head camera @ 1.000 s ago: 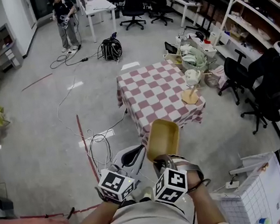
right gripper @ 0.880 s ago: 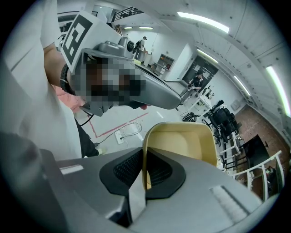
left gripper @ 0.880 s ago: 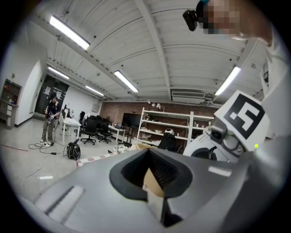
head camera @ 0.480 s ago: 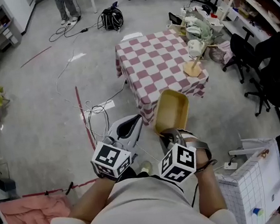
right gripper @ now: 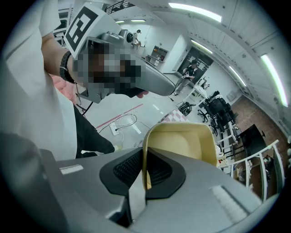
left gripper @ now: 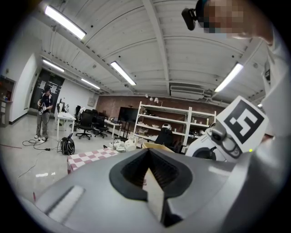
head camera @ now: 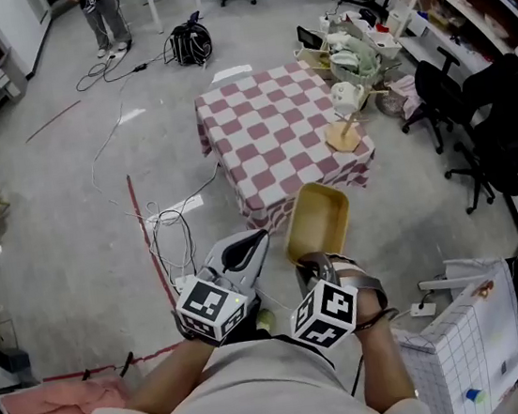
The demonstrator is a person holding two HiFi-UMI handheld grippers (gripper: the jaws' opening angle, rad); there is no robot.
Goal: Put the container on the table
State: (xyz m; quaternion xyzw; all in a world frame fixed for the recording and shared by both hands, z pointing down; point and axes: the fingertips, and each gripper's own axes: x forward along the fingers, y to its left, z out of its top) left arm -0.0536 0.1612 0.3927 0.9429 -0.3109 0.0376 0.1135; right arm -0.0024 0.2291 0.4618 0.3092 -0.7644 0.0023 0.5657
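The grey floor (head camera: 63,227) takes up most of the head view, with loose cables (head camera: 174,246) trailing across it. On it stands the bench (head camera: 274,138), covered by a red-and-white checked cloth (head camera: 263,168) that hangs over its sides. Most of its top is bare cloth.

At the lower right is a white grid-sided crate (head camera: 461,336). What it holds cannot be made out.

The container (head camera: 318,222), a tan rounded-corner tub, is not on the bench. It is held in the air over the floor, just short of the bench's near edge, tilted so that its open side shows. In the right gripper view its inside (right gripper: 182,145) is bare, with nothing in it.

The right gripper (head camera: 312,265) has it by the near wall. Its jaws are pressed onto the rim, one pad inside the tub and one outside (right gripper: 143,175).

The left gripper (head camera: 254,242) is just beside the right one and apart from the tub. Its jaws are drawn together with nothing between them (left gripper: 150,177).

Along the bench's right edge stand a white jug (head camera: 346,97) and, near it, a small wooden piece (head camera: 342,135). The jug's contents cannot be seen. A heap of pale things (head camera: 352,52) lies just past the far right corner, too small to tell apart.
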